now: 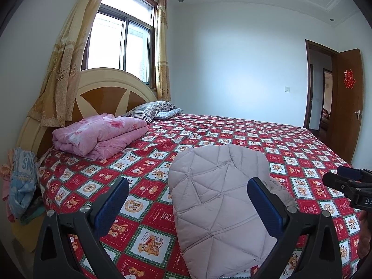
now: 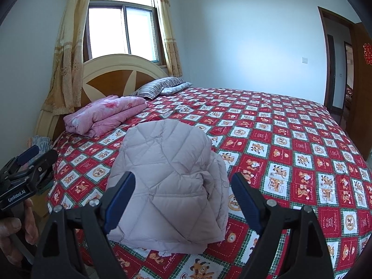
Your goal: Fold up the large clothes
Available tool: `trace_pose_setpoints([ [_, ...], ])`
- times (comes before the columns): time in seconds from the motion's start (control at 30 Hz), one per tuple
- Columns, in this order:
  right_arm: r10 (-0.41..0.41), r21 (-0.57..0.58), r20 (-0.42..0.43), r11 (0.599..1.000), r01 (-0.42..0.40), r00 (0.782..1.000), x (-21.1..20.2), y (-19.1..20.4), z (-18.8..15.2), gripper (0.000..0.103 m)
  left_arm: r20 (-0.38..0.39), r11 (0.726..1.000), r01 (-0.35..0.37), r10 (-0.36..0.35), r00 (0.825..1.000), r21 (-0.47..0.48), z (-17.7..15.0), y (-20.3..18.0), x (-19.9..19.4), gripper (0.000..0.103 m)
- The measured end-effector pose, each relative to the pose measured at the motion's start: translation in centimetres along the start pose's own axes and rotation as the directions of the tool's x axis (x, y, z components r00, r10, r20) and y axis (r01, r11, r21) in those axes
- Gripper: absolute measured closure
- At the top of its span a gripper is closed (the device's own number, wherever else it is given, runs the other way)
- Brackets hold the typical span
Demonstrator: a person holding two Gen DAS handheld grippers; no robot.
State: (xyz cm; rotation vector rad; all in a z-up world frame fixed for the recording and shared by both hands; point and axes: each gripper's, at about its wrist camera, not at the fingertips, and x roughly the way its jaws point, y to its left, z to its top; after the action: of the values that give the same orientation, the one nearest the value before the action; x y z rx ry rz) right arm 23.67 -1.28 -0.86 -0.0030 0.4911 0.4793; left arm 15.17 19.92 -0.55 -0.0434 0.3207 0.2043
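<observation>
We see a folded pale quilted jacket (image 1: 218,200) lying on the near part of the bed (image 1: 267,139), which is spread with a red cartoon-patterned sheet. Our left gripper (image 1: 188,200) stands with its jaws wide apart above the jacket, gripping nothing. Our right gripper (image 2: 183,197) is likewise spread wide and holds nothing, the jacket showing between its blue pads (image 2: 121,200). Only the right wrist view shows the loose layered edge at the jacket's right side and the hand (image 2: 14,234) holding the left gripper. A pink folded quilt (image 1: 100,134) lies at the far left, near the headboard.
</observation>
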Motion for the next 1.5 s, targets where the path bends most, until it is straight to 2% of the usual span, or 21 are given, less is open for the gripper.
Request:
trace_pose_setpoints([
  [1.13, 0.001, -0.006, 0.014, 1.000, -0.001, 1.000, -0.46, 0.18, 0.31, 0.016, 0.010, 0.999, -0.024, 0.024, 1.000, 0.024, 0.48, 0.27, 0.06, 0.001],
  [1.23, 0.001, -0.008, 0.017, 1.000, -0.001, 1.000, -0.70, 0.01, 0.51, 0.016, 0.012, 1.000, -0.008, 0.008, 1.000, 0.012, 0.57, 0.37, 0.02, 0.001],
  [1.5, 0.002, -0.012, 0.019, 1.000, -0.002, 1.000, -0.82, -0.04, 0.57, 0.015, -0.016, 1.000, -0.002, 0.003, 1.000, 0.013, 0.36, 0.22, 0.79, 0.001],
])
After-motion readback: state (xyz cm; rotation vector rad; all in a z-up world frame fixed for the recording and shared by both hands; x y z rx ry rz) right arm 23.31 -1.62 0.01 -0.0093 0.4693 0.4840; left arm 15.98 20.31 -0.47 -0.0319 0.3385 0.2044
